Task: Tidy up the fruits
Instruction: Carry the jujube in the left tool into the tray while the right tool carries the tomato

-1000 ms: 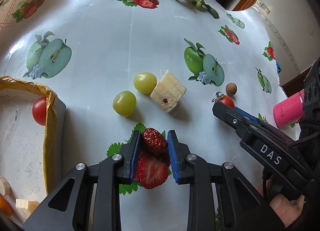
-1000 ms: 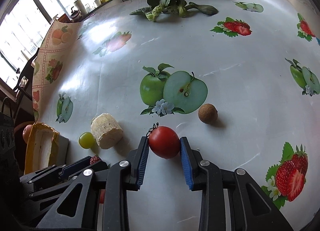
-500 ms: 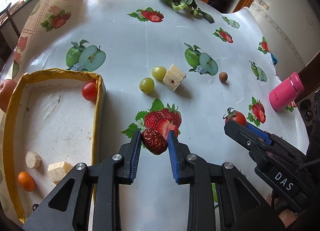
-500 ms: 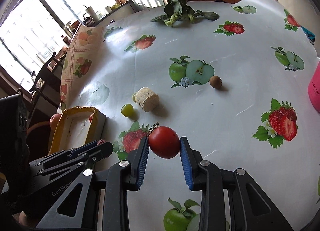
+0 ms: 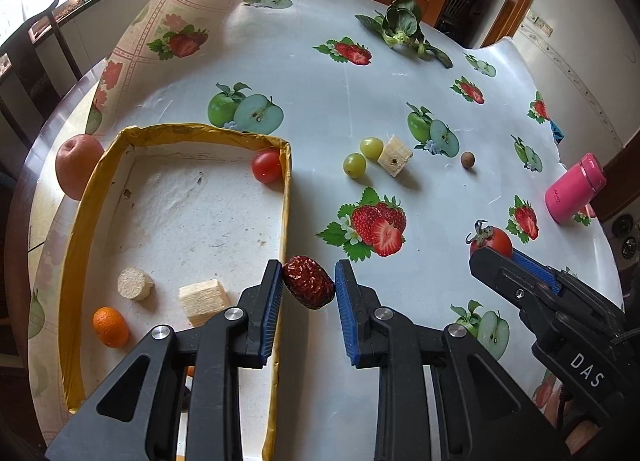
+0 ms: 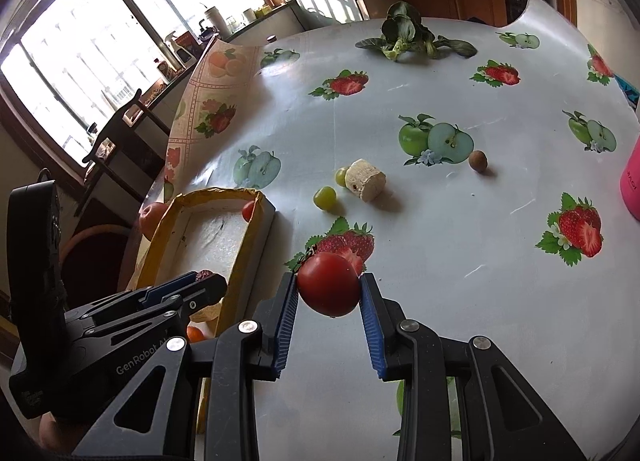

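Observation:
My left gripper [image 5: 308, 285] is shut on a dark red wrinkled date [image 5: 309, 282], held above the right rim of the yellow-edged white tray [image 5: 286, 197]. My right gripper [image 6: 329, 293] is shut on a red tomato [image 6: 329, 284], held above the table to the right of the tray [image 6: 236, 261]; the tomato also shows in the left wrist view [image 5: 491, 242]. In the tray lie a cherry tomato [image 5: 267, 166], a small orange [image 5: 110, 327] and two pale cut pieces [image 5: 204, 300]. Two green grapes [image 5: 354, 164], a pale cut chunk [image 5: 395, 155] and a small brown round fruit [image 5: 467, 160] lie on the table.
A reddish apple [image 5: 78, 165] sits just outside the tray's far left corner. A pink bottle [image 5: 574, 194] stands at the table's right edge. Leafy greens [image 5: 404, 31] lie at the far side. The tablecloth carries printed fruit pictures.
Both grippers have risen and drawn back from the table with their fruits. My left gripper has carried the date left to the tray's right rim. More of the tray has come into view.

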